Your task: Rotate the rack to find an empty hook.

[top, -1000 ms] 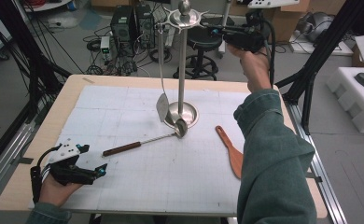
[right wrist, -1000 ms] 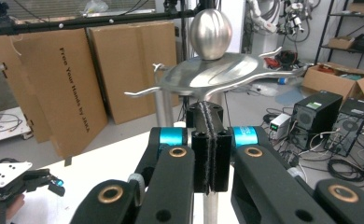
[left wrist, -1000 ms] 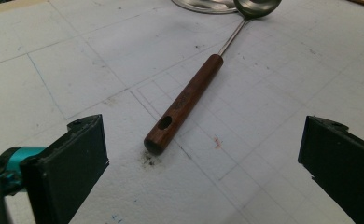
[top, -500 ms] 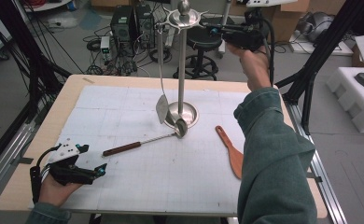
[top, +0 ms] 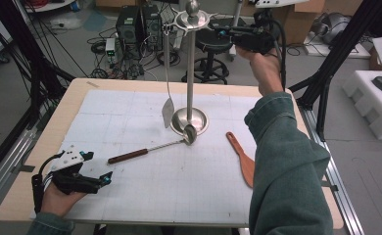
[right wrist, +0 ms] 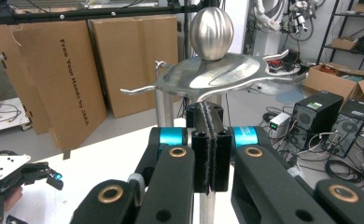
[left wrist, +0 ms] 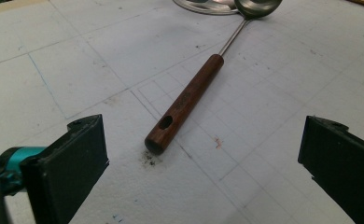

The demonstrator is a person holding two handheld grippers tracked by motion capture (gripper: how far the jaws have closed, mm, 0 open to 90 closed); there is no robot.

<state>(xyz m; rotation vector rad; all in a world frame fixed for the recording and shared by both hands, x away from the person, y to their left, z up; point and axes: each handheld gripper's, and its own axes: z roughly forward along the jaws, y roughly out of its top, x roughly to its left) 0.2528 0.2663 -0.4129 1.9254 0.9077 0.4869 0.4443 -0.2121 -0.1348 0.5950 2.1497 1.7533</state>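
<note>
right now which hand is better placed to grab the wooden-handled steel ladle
Left. The left hand-held gripper is open, with the wooden-handled steel ladle lying just ahead of it; the right hand-held gripper is shut, up by the steel rack top.

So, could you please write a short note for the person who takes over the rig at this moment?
Left gripper: open, resting low on the table, jaws pointing at the wooden handle of the ladle, not touching it.
Right gripper: shut, empty, raised beside the top of the metal stand.
Done: one spatula hangs from a stand hook.
Left: the ladle lies on the table, bowl at the stand base; the wooden spatula lies to its right. Probably both still need hanging.
</note>
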